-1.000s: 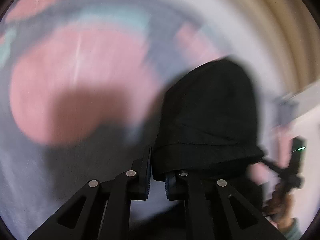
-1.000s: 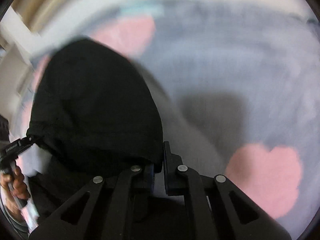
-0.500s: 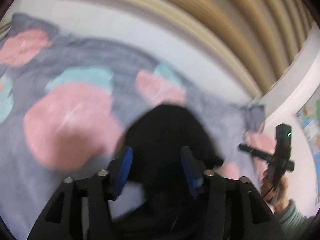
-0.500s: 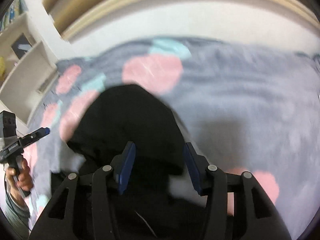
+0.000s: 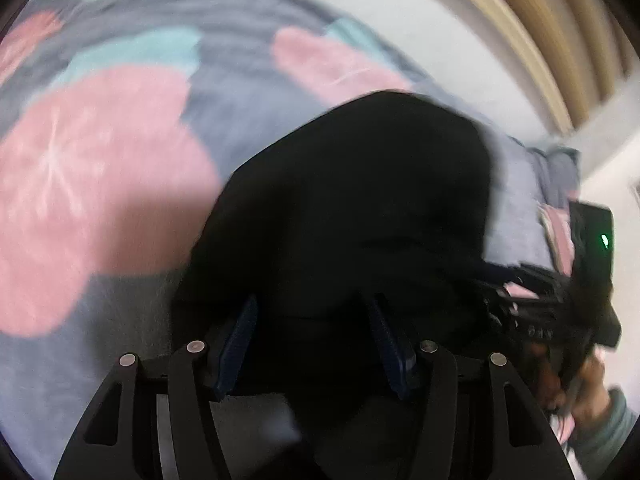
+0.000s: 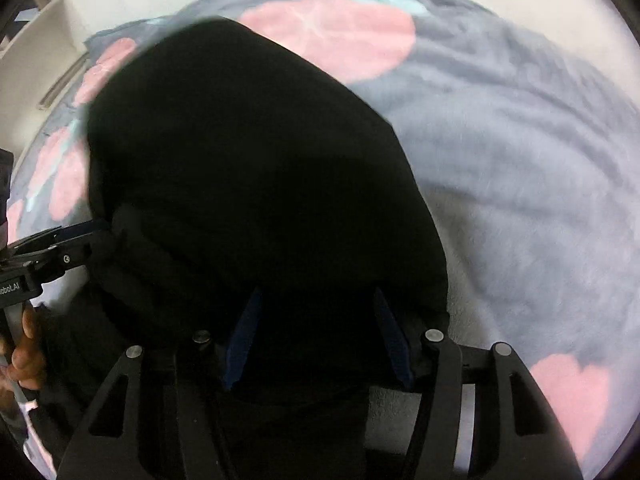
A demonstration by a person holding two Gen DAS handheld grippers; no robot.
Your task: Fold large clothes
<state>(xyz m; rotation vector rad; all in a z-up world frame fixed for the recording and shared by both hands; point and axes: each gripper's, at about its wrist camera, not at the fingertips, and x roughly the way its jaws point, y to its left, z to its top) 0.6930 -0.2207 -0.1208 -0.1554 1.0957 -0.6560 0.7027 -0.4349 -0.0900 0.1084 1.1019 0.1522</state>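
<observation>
White lettering on the left gripper [image 6: 52,240] where it pokes in at the edge of the right wrist view; it reads something like "RobotAI", though the start is cut off and I can't swear to it; a small round mark sits on the arm just above that. No other writing I can make out; both views are blurred.

The black garment [image 5: 360,208] lies on the grey blanket [image 5: 248,108] with its pink and teal blotches, bunched into a rounded heap; in the left wrist view its long axis runs from the fingers up and away toward the wall, the far end domed; in the right wrist view the black garment [image 6: 256,184] runs the same way, near end under the fingers, far end up toward the top left; which end is collar or hem I cannot tell.

Left gripper [image 5: 316,332]: blue pads spread wide, the dark cloth lying between and under them, nothing pinched. Right gripper [image 6: 316,336]: the same, pads wide apart over the near edge of the cloth, gripping nothing.

Off to the right of the left wrist view, the right gripper [image 5: 532,304] reaches in at the garment's side, a green light [image 5: 605,240] glowing on its body, the person's hand [image 5: 580,392] below it; on the other side the left hand [image 6: 24,356] shows round its handle.
</observation>
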